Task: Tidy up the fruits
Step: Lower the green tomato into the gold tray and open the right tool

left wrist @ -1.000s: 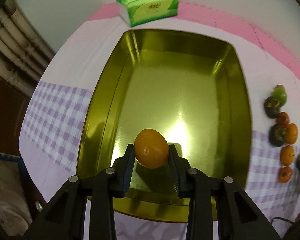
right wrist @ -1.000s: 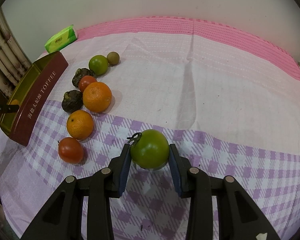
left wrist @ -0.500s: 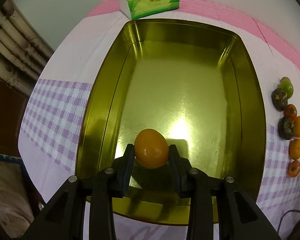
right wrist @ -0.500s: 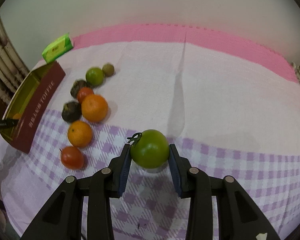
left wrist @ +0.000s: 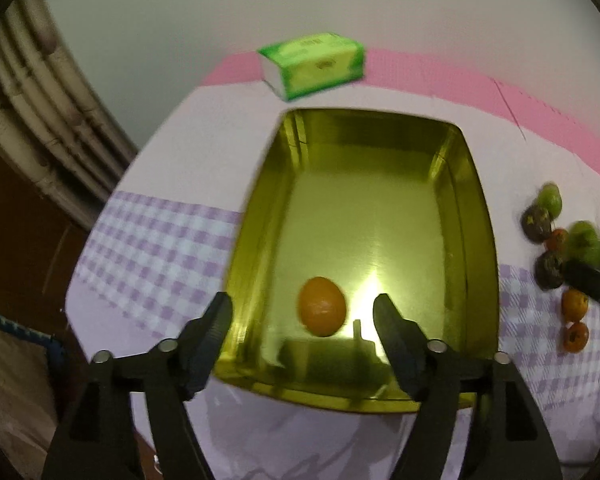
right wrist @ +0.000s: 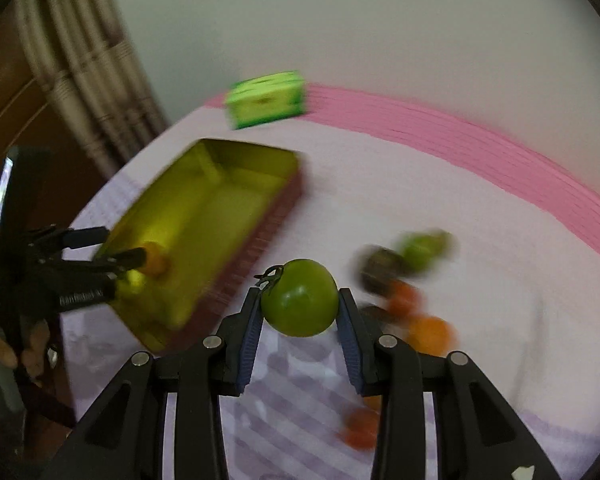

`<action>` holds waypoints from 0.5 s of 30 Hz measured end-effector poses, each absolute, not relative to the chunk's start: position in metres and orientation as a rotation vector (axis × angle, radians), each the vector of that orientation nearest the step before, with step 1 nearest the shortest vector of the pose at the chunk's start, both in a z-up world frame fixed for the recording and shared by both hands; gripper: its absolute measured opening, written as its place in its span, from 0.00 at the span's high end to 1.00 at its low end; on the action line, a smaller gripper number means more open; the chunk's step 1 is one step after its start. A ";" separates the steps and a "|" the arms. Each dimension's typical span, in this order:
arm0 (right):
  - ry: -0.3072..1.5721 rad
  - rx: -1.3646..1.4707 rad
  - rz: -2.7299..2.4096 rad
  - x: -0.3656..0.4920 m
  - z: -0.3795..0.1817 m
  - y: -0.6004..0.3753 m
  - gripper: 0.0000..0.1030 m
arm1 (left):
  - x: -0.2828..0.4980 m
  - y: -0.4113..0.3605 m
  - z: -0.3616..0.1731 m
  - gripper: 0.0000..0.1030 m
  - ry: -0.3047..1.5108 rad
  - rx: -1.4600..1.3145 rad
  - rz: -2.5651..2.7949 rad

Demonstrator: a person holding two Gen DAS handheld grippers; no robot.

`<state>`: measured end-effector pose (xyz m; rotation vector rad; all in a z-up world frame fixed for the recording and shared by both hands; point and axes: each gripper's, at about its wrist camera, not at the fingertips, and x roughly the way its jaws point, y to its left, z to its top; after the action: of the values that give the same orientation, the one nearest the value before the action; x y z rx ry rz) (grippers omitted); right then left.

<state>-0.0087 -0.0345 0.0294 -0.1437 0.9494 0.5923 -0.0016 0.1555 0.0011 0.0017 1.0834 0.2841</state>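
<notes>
An orange lies on the floor of the gold tin tray near its front end. My left gripper is open, its jaws wide apart on either side of the orange and not touching it. My right gripper is shut on a green tomato and holds it above the cloth, right of the tray. The left gripper and the orange also show in the right wrist view.
A row of loose fruits lies right of the tray: green ones, dark ones and oranges. A green tissue pack stands behind the tray by the wall. Pipes run along the left.
My left gripper has opened and let the orange go onto the tray floor. My right gripper has swung left toward the tray with the green tomato.
</notes>
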 end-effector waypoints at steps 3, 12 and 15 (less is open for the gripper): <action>0.947 -0.196 0.654 -0.002 0.025 0.006 0.66 | -0.014 0.172 0.011 0.25 1.063 -0.029 0.319; 1.017 -0.309 0.651 0.022 -0.008 0.063 0.66 | -0.031 0.207 0.013 0.21 1.015 -0.092 0.431; 1.015 -0.360 0.646 0.021 -0.011 0.072 0.66 | -0.032 0.214 0.009 0.21 1.023 -0.110 0.448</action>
<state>0.0211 0.0718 -0.0115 -0.3601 1.0152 0.6458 -0.0324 0.2139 0.0086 -0.1104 1.0229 0.4478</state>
